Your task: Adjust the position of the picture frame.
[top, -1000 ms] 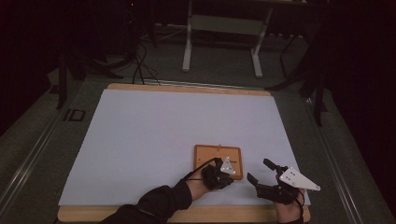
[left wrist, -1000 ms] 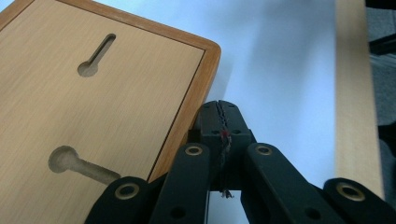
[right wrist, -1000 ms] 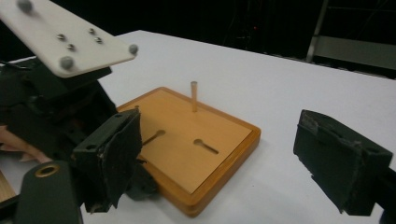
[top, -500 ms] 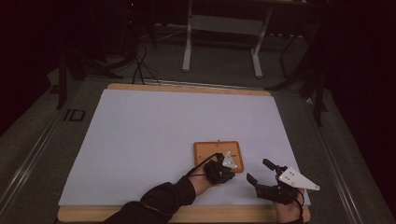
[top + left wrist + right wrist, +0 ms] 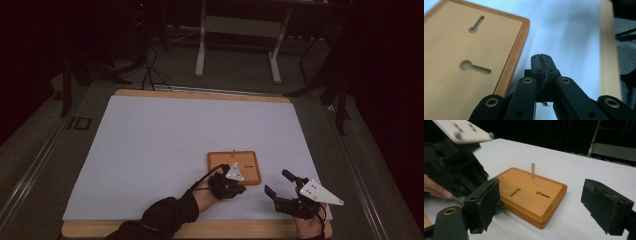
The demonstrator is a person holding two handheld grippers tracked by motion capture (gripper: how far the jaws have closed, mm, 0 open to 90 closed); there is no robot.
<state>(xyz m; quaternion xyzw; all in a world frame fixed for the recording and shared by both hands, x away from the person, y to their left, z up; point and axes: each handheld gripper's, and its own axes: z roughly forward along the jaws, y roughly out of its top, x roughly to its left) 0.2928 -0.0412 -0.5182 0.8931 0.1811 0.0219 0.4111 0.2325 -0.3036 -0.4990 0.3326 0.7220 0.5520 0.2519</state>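
Since the earlier frames the left gripper (image 5: pixel 231 184) has shifted only slightly at the near edge of the wooden board (image 5: pixel 234 167); the right gripper (image 5: pixel 281 186) and the board keep their places.

Nearest to the person, both hands come in over the front edge of the counter (image 5: pixel 200 229), which a white sheet (image 5: pixel 165 140) covers. The right gripper rests at the near right part of the sheet, apart from the board, and its fingers (image 5: pixel 607 207) stand wide open with nothing between them. The left gripper is just beside the board's near edge. In the left gripper view its fingers (image 5: pixel 541 65) are pressed together, closed, and a thin thread-like strand (image 5: pixel 544 81) shows in the seam between them; what it is I cannot tell.

A little farther lies the board, flat on the sheet, right of the middle. In the right gripper view it shows two keyhole-shaped slots (image 5: pixel 515 192) in its top, and a thin wooden peg (image 5: pixel 533 171) stands upright near its far edge.

Beyond the counter, metal stand legs (image 5: pixel 201 45) are on the dark floor.
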